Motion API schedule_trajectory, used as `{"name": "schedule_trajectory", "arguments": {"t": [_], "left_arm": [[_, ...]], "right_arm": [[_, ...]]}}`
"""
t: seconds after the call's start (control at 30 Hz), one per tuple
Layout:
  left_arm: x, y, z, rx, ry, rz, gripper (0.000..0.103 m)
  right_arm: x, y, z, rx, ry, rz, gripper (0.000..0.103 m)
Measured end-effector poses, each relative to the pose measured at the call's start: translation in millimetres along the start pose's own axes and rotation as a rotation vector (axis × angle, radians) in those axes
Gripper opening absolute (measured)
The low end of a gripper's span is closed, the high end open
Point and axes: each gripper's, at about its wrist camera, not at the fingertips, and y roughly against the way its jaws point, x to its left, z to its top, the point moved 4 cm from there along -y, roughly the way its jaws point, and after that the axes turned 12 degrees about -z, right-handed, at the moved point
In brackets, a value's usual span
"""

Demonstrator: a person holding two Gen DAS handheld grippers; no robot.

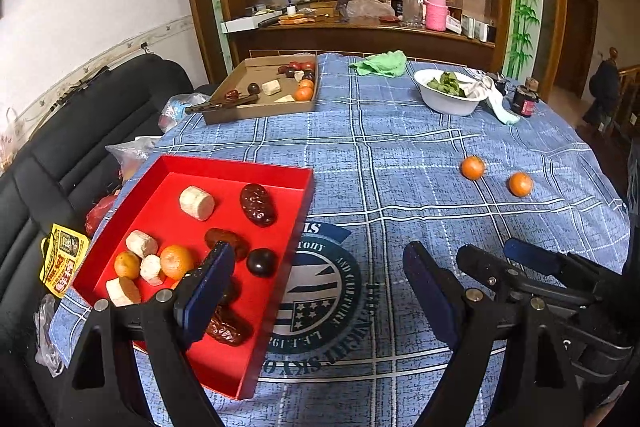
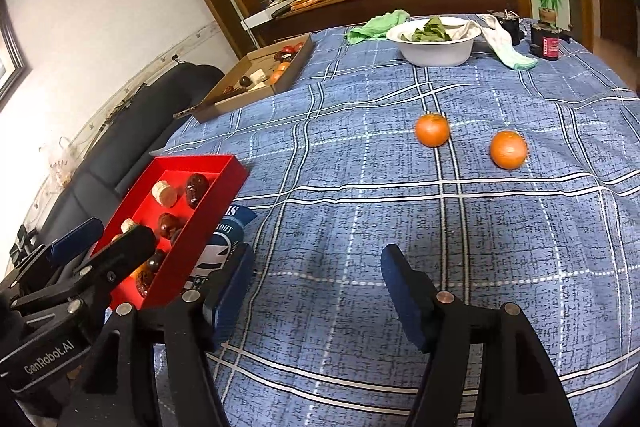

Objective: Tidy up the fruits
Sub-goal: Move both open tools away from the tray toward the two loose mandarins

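Tablecloth (image 2: 520,247), blue plaid, covers the whole work surface and lies wrinkled in places; I expect round fruit to roll on it if nudged. Cardboard tray (image 1: 256,109) sits at the far left edge with mixed fruit inside. White bowl (image 2: 436,51) of green leaves stands at the far side, a green cloth (image 2: 376,27) just beside it.

Red tray (image 1: 276,279) is near me on the left, already holding dark red dates, pale cylindrical pieces, small oranges and a dark round fruit. I read this as the sorting destination, partly filled.

Left gripper (image 1: 316,291) hangs over the right edge of the red tray, jaws spread wide, nothing between them. Right gripper (image 2: 316,291) is over bare cloth just right of the tray, jaws likewise apart and empty.

Two loose oranges remain on the cloth, well apart from the tray: left orange (image 2: 432,129) and right orange (image 2: 508,149), near each other but not touching.

Handling judgement: light, firm, slightly yielding skin, smooth enough to squirt out of a pinch. I would take hold across the widest part, pads on opposite sides, closing gently so as not to bruise. The right gripper seems better placed; the left orange is the closer target.
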Motion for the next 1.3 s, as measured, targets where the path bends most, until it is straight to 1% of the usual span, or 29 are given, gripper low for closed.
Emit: {"name": "schedule_trajectory", "arguments": {"t": [0.2,0.43,0.7,0.97,1.03,1.17,1.3], "left_arm": [[-8,-6,0,0.002,-0.035,0.020,0.085],[-17,-17,1,0.018,-0.059,0.010,0.085],[-25,-34,4,0.044,-0.070,-0.011,0.085],[-27,-52,12,0.058,-0.084,-0.021,0.085],[-27,-58,15,0.062,-0.085,-0.033,0.085],[-28,-76,26,0.084,-0.063,-0.081,0.085],[-33,-95,38,0.097,-0.056,-0.119,0.085]], "right_arm": [[-10,0,1,-0.006,-0.004,-0.019,0.071],[-26,0,6,-0.008,0.009,-0.063,0.071],[-54,2,19,-0.022,0.009,-0.131,0.072],[-93,-1,35,-0.026,0.008,-0.227,0.072],[-105,-3,40,-0.024,-0.004,-0.251,0.072],[-127,-10,52,-0.013,-0.021,-0.300,0.072],[-140,-21,62,0.008,-0.046,-0.311,0.072]]}}
